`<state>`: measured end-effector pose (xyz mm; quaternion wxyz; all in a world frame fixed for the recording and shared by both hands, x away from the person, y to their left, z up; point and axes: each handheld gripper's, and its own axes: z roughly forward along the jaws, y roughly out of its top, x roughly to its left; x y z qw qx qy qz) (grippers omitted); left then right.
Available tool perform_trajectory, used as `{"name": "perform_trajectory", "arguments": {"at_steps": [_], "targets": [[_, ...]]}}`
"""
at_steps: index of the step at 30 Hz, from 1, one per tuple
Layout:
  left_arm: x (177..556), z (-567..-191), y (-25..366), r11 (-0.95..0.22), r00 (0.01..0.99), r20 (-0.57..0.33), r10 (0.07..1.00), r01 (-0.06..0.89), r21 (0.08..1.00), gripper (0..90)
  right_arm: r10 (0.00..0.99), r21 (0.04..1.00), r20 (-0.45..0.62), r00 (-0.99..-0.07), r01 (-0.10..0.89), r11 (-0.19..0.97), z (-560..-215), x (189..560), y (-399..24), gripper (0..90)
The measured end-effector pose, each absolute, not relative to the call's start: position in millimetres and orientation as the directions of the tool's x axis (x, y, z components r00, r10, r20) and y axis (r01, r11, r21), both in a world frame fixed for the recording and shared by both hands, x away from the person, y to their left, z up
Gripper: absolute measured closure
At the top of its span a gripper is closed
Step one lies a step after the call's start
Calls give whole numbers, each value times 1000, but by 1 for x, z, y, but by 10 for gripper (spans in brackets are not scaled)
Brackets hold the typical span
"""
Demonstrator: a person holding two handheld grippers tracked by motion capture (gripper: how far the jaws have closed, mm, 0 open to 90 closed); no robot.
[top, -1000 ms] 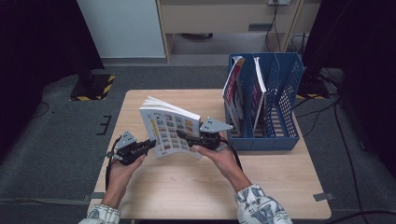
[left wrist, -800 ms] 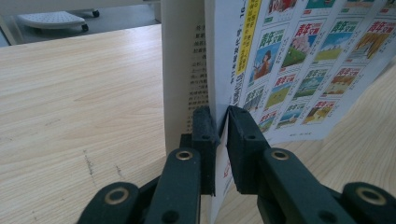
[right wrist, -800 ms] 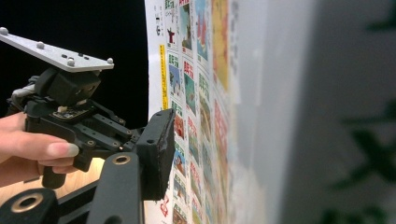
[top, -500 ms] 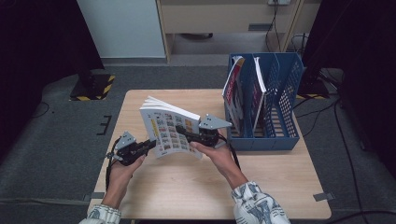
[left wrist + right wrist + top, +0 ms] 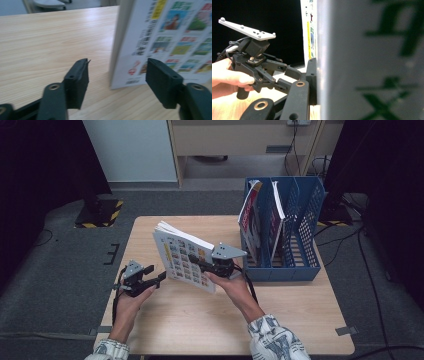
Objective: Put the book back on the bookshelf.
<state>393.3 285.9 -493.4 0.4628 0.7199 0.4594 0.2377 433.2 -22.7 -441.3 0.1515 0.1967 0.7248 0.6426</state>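
A thick book [image 5: 184,256] with a cover of small colourful pictures stands tilted on the wooden table [image 5: 200,320]. My right gripper [image 5: 196,262] is shut on its right side; its jaws have just been closing. One black finger [image 5: 311,75] presses against the cover, and the other is hidden behind the book. My left gripper [image 5: 161,277] sits just left of the book's lower corner. It is open, its jaws having just opened. In the left gripper view the book [image 5: 160,37] stands just beyond the left gripper [image 5: 117,65], with neither pad touching it.
A blue file rack [image 5: 300,265] stands on the table's right side, with two magazines [image 5: 250,220] leaning in its left slots. The left gripper [image 5: 274,72] and the hand holding it appear in the right gripper view. Dark floor surrounds the table.
The left gripper's jaws have opened and let go of the book's lower left edge. The right gripper still holds the book, which has hardly moved.
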Motion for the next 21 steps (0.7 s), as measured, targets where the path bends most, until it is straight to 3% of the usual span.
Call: {"name": "perform_trajectory", "arguments": {"at_steps": [17, 21], "targets": [[403, -504, 290, -194, 416, -48, 908, 519, 832, 66, 515, 986, 33, -856, 111, 122, -430, 419, -29, 740], [403, -505, 289, -204, 420, -40, 907, 519, 830, 57, 518, 986, 36, -854, 115, 121, -429, 418, -30, 740]]}}
